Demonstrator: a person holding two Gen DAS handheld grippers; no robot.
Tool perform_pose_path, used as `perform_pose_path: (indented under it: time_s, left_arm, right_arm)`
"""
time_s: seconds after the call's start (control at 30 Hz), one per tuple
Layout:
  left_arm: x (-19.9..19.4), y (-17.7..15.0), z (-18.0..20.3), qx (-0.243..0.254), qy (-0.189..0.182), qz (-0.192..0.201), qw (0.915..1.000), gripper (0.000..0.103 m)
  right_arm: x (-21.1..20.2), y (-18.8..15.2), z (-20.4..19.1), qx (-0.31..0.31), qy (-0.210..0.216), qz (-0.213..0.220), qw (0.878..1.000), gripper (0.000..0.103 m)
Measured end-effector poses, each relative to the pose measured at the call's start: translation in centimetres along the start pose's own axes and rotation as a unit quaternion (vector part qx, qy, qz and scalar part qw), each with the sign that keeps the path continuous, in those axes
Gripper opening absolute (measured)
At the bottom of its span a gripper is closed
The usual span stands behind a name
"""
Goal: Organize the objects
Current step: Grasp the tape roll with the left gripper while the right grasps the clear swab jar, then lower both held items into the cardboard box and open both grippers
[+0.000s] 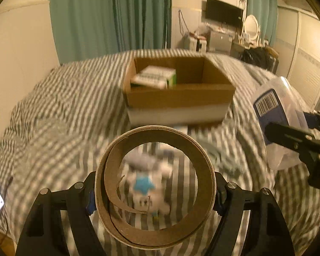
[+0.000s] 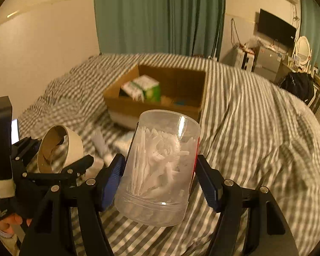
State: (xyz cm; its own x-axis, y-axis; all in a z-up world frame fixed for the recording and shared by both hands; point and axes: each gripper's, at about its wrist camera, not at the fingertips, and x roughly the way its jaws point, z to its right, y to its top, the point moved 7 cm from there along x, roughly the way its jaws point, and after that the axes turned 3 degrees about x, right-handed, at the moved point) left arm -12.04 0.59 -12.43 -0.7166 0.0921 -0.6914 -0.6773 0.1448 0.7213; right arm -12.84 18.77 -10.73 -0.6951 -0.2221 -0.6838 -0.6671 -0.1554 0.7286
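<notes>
Tape roll and clear jar both up off the bed, box waiting beyond.

Nearest the lens, the left gripper [image 1: 154, 194] clamps a nearly spent tape roll [image 1: 154, 188] across its outer rim; it looks light and stiff, though a cardboard ring could buckle if squeezed hard. The right gripper [image 2: 160, 177] pinches the clear plastic jar [image 2: 160, 168] of white sticks mid-wall, tilted; smooth sides, likely slippery. Farther off on the striped bedding [image 2: 256, 128] sits the open cardboard box [image 2: 155, 104], a green-and-white carton [image 2: 143, 89] inside at its left. A plush toy [image 1: 148, 183] lies below, blurred.
</notes>
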Motion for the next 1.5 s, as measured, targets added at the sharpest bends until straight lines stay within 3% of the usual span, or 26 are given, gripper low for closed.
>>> perform_pose_path:
  time_s: [0.4, 0.67, 0.97, 1.5]
  left_arm:
    - [1.2, 11.3, -1.9, -0.032, -0.006, 0.063, 0.9975, 0.08]
    - [4.5, 17.4, -1.8, -0.023, -0.001, 0.08, 0.9965, 0.08]
    - [9.3, 19.6, -2.1, -0.018, 0.0, 0.061, 0.998, 0.08]
    - [14.8, 17.6, 0.2, 0.041, -0.003, 0.018, 0.999, 0.08]
  right_arm:
    - [-0.2, 9.8, 1.2, -0.019, -0.004, 0.062, 0.998, 0.067]
    - [2.7, 14.5, 1.3, -0.028, 0.0, 0.074, 0.997, 0.067]
    - [7.9, 17.9, 3.0, -0.013, 0.006, 0.061, 0.998, 0.066]
    - [15.4, 18.2, 4.7, 0.0, 0.011, 0.016, 1.0, 0.067]
